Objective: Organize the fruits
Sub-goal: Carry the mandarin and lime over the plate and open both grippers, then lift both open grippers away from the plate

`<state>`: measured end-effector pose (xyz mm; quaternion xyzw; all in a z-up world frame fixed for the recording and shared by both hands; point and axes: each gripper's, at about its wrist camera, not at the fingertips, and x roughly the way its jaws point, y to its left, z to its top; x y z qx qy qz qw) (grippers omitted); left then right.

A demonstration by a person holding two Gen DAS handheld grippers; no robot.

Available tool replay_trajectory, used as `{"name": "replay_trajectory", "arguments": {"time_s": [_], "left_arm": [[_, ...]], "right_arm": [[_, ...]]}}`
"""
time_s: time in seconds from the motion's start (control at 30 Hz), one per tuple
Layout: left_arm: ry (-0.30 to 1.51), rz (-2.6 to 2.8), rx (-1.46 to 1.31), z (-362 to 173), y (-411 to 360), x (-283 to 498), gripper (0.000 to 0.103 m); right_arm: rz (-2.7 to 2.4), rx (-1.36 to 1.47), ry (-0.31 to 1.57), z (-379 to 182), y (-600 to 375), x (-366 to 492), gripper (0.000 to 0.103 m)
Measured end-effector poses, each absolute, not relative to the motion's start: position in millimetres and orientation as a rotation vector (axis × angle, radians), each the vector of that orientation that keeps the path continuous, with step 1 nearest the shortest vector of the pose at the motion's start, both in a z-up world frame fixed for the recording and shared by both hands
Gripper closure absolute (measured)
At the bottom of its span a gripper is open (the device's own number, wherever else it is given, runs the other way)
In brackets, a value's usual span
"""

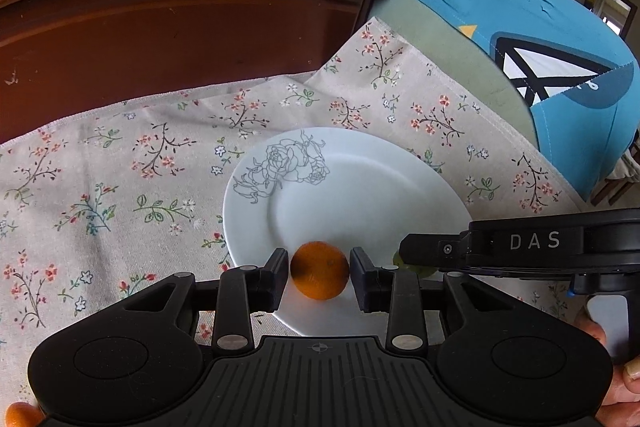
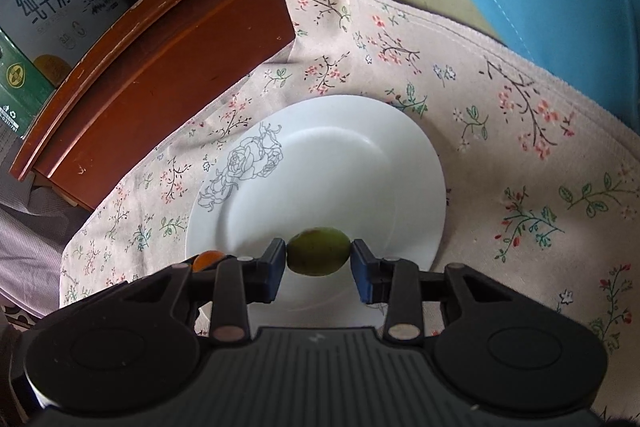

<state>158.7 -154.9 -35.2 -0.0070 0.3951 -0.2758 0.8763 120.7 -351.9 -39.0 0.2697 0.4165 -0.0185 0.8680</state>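
Plate (image 2: 360, 155) on tablecloth (image 2: 520, 155), cabinet (image 2: 160, 67) behind-left, boxes (image 2: 52, 7) atop cabinet.

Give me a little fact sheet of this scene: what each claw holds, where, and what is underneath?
left gripper: shut on orange fruit, over the plate's near rim
right gripper: shut on green fruit, over the plate's near part
plate: white, rose line drawing, nothing seen lying on it
underneath: floral cloth
behind: brown wooden furniture
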Motion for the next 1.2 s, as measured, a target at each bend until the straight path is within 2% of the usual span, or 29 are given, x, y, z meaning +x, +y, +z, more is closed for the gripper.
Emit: {"name": "replay_trajectory", "arguments": {"time_s": [0.03,0.1,0.17,0.37,0.73,0.83,0.93,1.2], "left_arm": [[0.82,-0.575,-0.017,-34.0,-155.0,159.3,0.07],[0.808,-0.568,-0.03,-31.6,-152.6,159.8,0.063],[0.78,-0.542,-0.037,-27.6,-148.6,159.5,0.05],[0.787,-0.451,-0.031,-30.8,-136.6,169.0,0.045],[0.827,-0.449,-0.033,-47.5,-133.9,172.0,0.045],[0.817,-0.474,-0.022,-49.9,-137.9,169.9,0.05],[0.807,-0.503,0.016,-50.1,-142.6,167.5,0.064],[0.805,-0.5,0.019,-48.7,-141.4,164.3,0.066]], "right_arm": [[-0.039,0.564,0.871,-38.9,-351.9,121.7,0.065],[-0.039,0.567,0.869,-38.3,-352.4,122.5,0.064],[-0.038,0.58,0.862,-36.5,-355.7,122.0,0.064],[-0.122,0.553,0.813,-25.1,-371.2,118.6,0.064],[-0.278,0.547,0.864,-46.7,-390.0,121.3,0.064],[-0.253,0.511,0.86,-48.5,-386.3,126.8,0.064],[-0.222,0.447,0.862,-49.4,-376.6,131.7,0.068],[-0.198,0.425,0.852,-50.9,-378.1,132.0,0.067]]}}
